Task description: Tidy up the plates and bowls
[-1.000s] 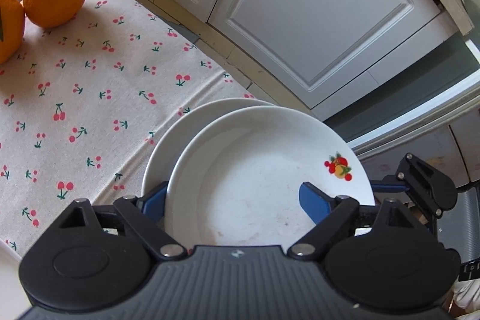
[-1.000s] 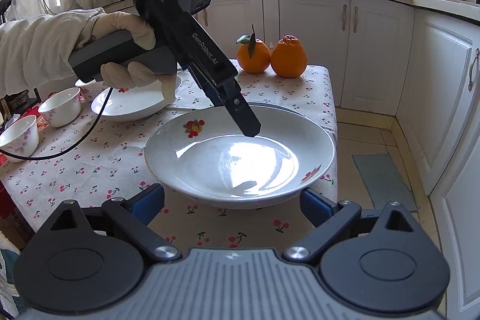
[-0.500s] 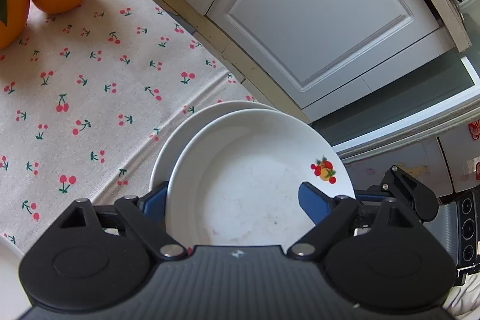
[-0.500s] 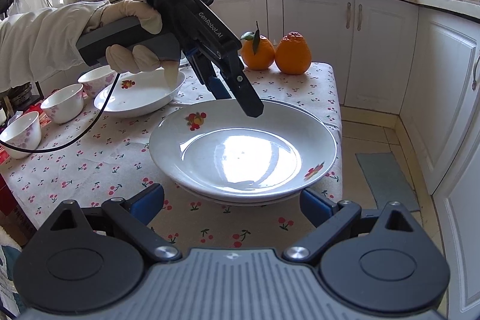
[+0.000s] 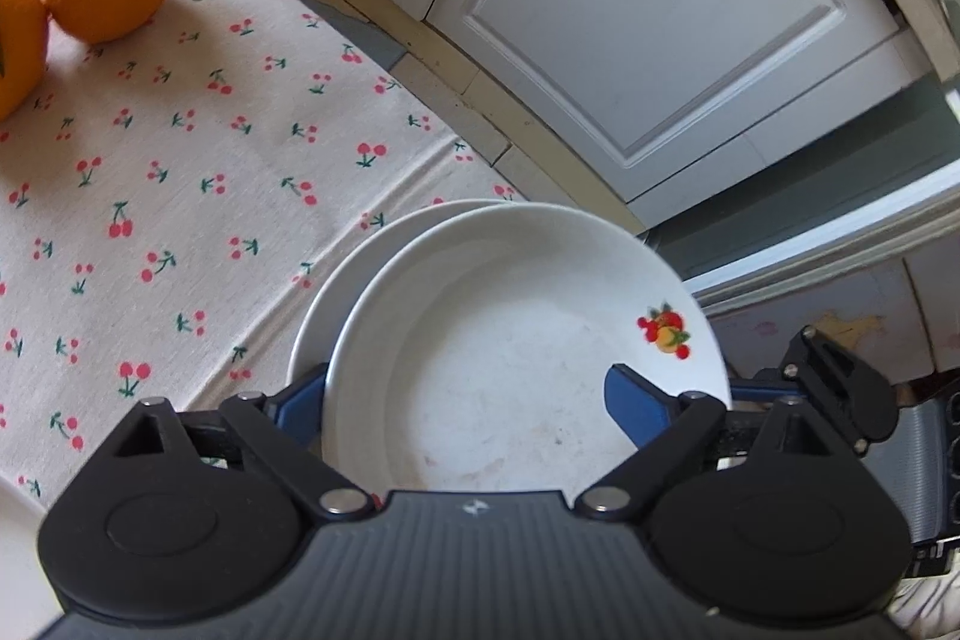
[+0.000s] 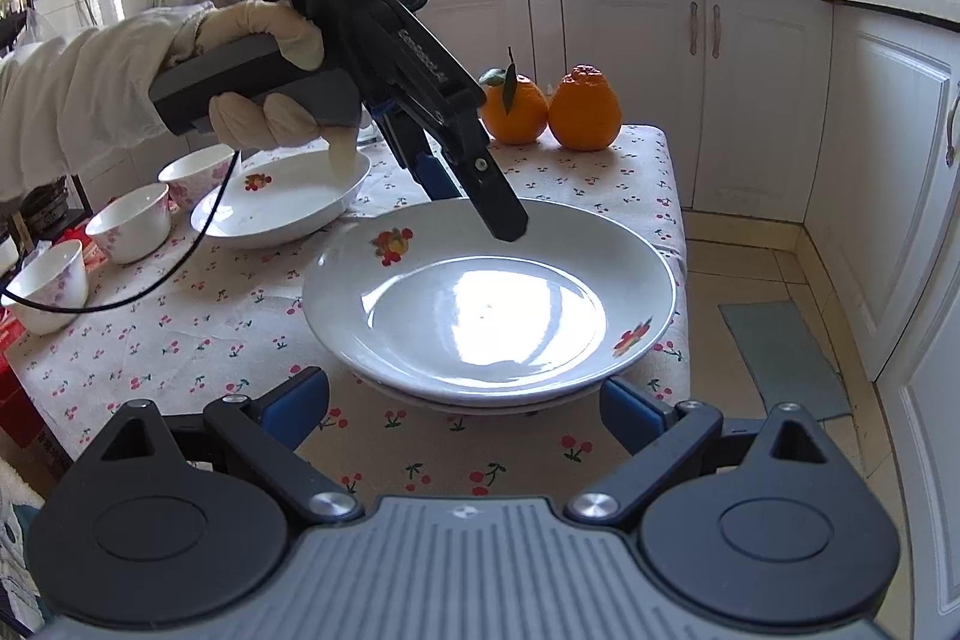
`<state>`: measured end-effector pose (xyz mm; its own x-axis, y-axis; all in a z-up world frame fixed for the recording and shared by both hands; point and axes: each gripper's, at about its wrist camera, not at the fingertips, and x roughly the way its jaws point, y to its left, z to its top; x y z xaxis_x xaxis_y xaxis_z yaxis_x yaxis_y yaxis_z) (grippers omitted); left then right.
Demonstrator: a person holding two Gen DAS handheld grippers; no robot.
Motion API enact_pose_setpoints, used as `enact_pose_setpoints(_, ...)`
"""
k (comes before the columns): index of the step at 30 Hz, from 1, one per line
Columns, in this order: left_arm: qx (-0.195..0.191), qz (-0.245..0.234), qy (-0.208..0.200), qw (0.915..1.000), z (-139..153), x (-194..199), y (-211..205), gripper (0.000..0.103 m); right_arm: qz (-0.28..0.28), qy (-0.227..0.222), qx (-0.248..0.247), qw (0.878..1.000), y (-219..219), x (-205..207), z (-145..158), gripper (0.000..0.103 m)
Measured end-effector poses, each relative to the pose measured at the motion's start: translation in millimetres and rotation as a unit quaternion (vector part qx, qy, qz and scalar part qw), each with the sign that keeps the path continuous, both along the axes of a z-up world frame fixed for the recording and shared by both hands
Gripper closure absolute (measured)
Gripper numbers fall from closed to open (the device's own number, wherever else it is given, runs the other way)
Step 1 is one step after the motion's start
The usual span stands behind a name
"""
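a: in the left wrist view, the top plate (image 5: 510, 358) sits on the bottom plate (image 5: 336, 304), on the table (image 5: 180, 172) corner. the left gripper (image 5: 468, 400) jaws have just been opening; the rim lies loose between them.

b: in the right wrist view, the right gripper (image 6: 465, 403) is wide open, empty. another plate (image 6: 282, 202) and three little bowls (image 6: 129, 223) wait. all smooth, shiny, round.

bare cloth (image 6: 198, 334) left of stacked plates (image 6: 489, 316)
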<state>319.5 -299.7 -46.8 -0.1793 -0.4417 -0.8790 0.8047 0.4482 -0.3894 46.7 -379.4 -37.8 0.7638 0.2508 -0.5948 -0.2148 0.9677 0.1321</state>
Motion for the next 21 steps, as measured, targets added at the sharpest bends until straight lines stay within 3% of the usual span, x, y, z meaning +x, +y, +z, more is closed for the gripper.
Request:
enact_pose_setpoints(10,0.043,-0.033,-0.079,0.9954,-0.1,-24.5,-15.1,0.008,-0.007,-0.006,-0.002,1.000,1.9,-3.1,3.2,0.004)
enact_pose_setpoints(18,0.058,-0.001,-0.114,0.9917,-0.1,-30.8,-16.0,0.008,-0.008,-0.010,0.005,1.000,2.4,-6.7,3.1,0.004)
enact_pose_setpoints(21,0.066,0.003,-0.150,0.9865,-0.7,-42.4,-17.1,0.007,-0.009,-0.012,0.006,1.000,3.5,-8.1,3.4,0.004)
